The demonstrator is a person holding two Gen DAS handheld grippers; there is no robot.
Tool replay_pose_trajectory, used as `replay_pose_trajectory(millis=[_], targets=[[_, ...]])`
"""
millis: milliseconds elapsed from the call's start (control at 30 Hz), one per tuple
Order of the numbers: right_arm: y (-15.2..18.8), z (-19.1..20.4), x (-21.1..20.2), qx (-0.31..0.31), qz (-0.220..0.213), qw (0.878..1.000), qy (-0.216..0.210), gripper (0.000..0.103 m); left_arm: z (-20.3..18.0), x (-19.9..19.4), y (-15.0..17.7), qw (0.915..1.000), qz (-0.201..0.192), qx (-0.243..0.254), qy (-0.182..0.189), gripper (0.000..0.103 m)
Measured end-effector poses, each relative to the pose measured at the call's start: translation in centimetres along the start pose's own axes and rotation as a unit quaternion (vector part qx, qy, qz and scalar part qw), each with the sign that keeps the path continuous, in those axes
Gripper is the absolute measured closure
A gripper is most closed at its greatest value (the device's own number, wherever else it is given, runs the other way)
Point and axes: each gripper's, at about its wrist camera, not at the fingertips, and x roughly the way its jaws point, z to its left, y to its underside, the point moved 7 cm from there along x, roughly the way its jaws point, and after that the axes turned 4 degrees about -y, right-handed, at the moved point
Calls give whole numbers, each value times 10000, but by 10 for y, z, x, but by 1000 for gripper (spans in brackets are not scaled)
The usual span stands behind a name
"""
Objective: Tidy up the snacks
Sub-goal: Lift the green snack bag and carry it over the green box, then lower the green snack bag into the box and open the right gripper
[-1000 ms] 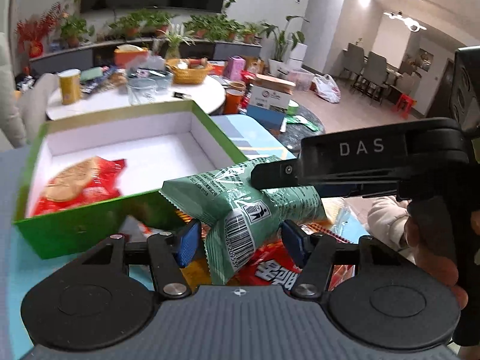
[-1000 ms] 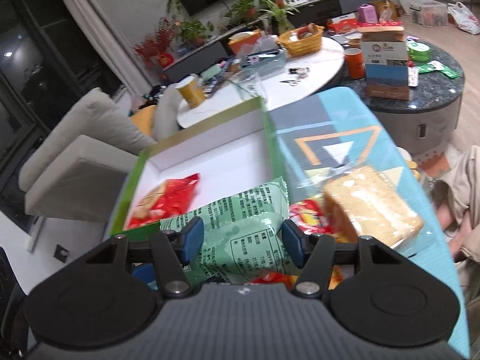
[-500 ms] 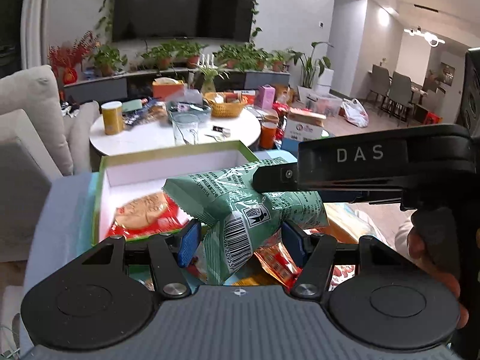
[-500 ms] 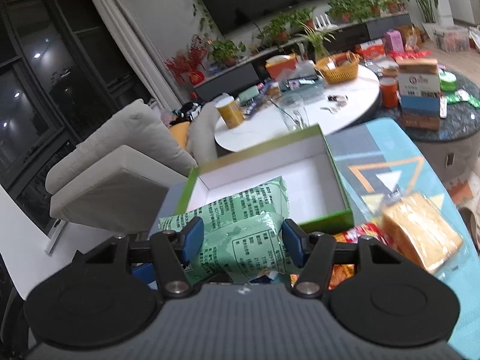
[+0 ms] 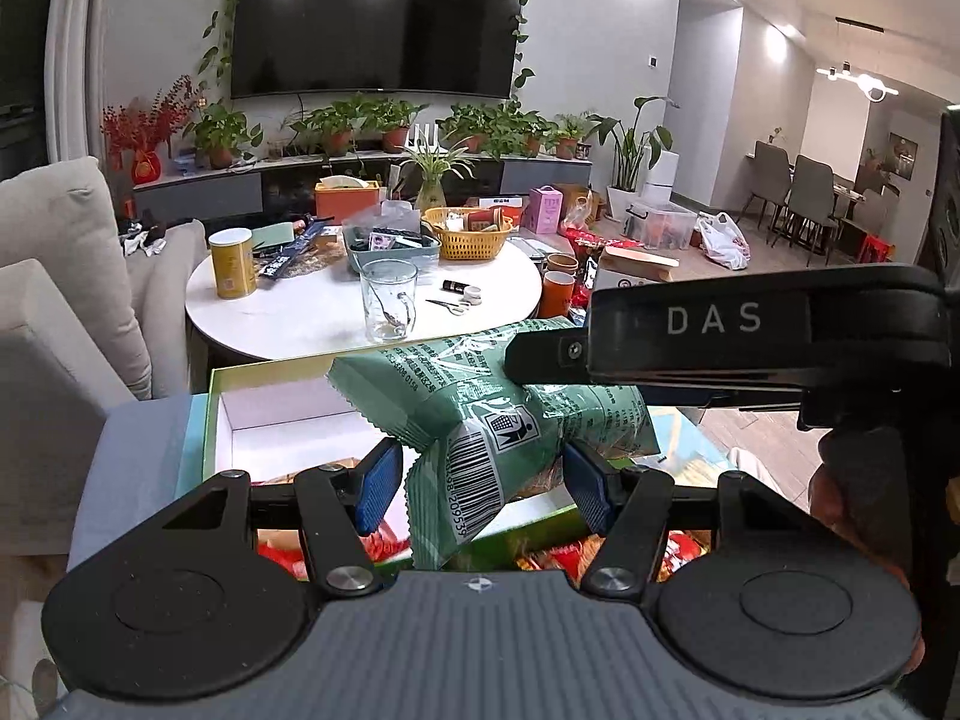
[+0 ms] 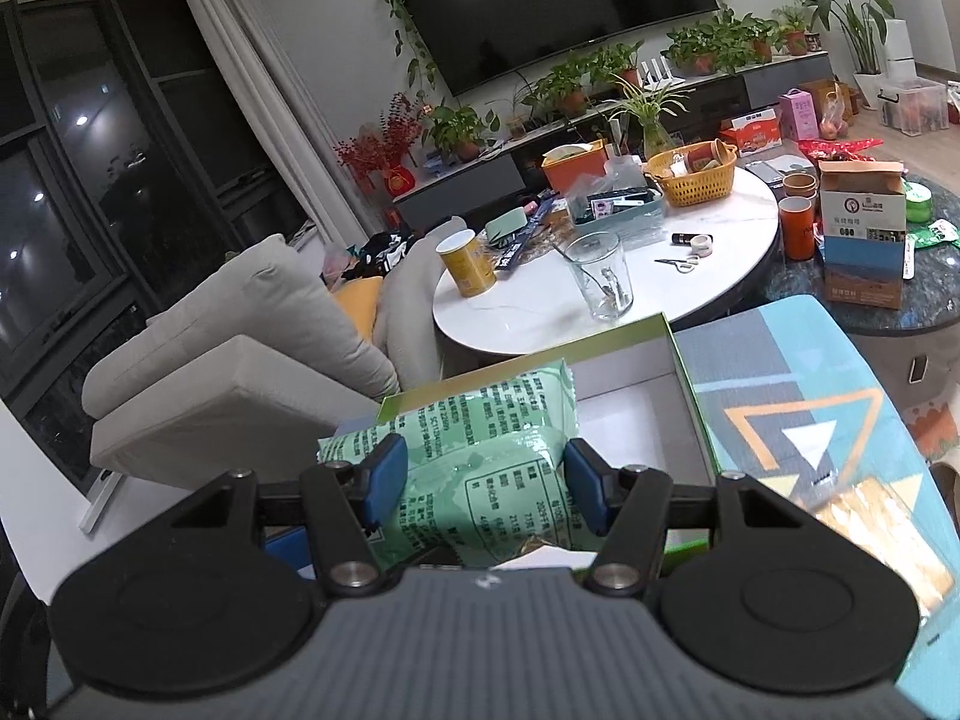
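A green snack bag [image 5: 480,420] hangs in the air above the green-rimmed white box [image 5: 288,420]. My right gripper [image 6: 477,489] is shut on this bag [image 6: 492,462]; in the left wrist view its black body marked DAS [image 5: 714,339] clamps the bag's far end. My left gripper [image 5: 477,474] stands around the bag's barcode end with its blue pads apart from it. Red snack packs [image 5: 600,552] lie under the bag, partly hidden. A clear pack of biscuits [image 6: 882,528] lies on the patterned table at right.
The box's rim [image 6: 678,348] lies ahead on the blue patterned table [image 6: 798,396]. Beyond is a round white table [image 5: 336,312] with a glass mug [image 5: 390,306], a yellow can [image 5: 231,261] and a basket. A beige sofa [image 6: 240,360] is at left.
Both grippers have risen with the green bag, so the box and the red packs now sit lower and farther. The bag has stayed in the right gripper.
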Motion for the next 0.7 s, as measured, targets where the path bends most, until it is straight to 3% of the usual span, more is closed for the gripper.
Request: replay_pose_trajectory(millis=[700], targets=[[12,-31,51,248,394,9986,264,48,14,71,13,9981,584,-167,85,46]])
